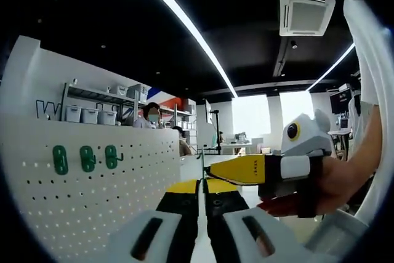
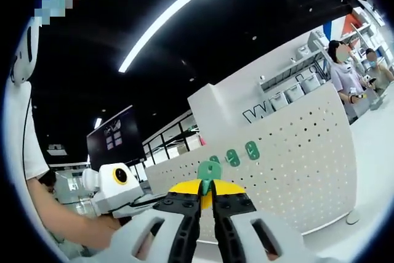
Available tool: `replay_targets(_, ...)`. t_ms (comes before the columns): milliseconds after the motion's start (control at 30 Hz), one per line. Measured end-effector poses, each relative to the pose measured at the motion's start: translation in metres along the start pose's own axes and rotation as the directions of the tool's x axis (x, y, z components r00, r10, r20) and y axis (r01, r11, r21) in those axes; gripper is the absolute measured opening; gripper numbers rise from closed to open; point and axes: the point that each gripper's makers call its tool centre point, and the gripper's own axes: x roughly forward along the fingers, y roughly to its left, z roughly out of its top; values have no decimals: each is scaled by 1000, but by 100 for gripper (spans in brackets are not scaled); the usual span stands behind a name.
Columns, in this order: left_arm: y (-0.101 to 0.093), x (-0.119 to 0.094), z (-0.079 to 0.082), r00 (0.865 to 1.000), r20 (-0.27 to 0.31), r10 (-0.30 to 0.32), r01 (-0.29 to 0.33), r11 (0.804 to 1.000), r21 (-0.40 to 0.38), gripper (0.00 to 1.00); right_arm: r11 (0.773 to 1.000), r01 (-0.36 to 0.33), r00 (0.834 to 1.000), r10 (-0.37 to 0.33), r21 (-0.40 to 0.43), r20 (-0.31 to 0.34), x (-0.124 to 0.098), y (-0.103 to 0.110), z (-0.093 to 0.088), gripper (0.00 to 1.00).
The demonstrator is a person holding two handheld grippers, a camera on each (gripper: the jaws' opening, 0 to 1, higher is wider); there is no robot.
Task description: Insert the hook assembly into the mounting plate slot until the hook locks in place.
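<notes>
In the right gripper view my right gripper [image 2: 207,190] is shut on a green hook assembly [image 2: 209,172], which sticks up from its yellow-tipped jaws. Behind it stands the white perforated mounting plate [image 2: 295,152] with three green hooks [image 2: 233,157] in a row. The left gripper view has the plate [image 1: 92,207] on the left with the same three hooks [image 1: 87,158]. My left gripper [image 1: 202,188] has its jaws closed together. The right gripper [image 1: 246,169] reaches in from the right, and a thin green edge [image 1: 202,163] rises at its tip. A hand holds the left gripper [image 2: 117,189] at lower left.
People stand by the shelving with white bins [image 2: 308,81] behind the plate. A white table surface [image 2: 375,133] runs to the right of the plate. A person's hand [image 1: 335,183] and arm are on the right in the left gripper view.
</notes>
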Motion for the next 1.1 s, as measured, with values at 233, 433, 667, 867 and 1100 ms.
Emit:
replay_targets(233, 1, -1, -2, 1000, 1, 14, -14, 1000, -12, 2, 1000, 11, 1000, -11, 25, 4, 0, -1, -1, 4)
replay_targets(433, 1, -1, -4, 1000, 3, 23, -23, 999, -25, 2, 998, 28, 1000, -29, 56, 12, 2, -5, -1, 3)
replay_targets(667, 1, -2, -9, 999, -13, 36, -37, 999, -33, 2, 997, 41, 999, -40, 69, -10, 2, -6, -6, 1)
replay_targets(867, 1, -4, -10, 999, -17, 41, -41, 999, -22, 2, 996, 45, 999, -43, 78, -28, 2, -6, -8, 0)
replay_targets(1100, 3, -4, -13, 999, -27, 47, -48, 998, -37, 4, 994, 51, 998, -47, 101, -39, 1, -7, -11, 0)
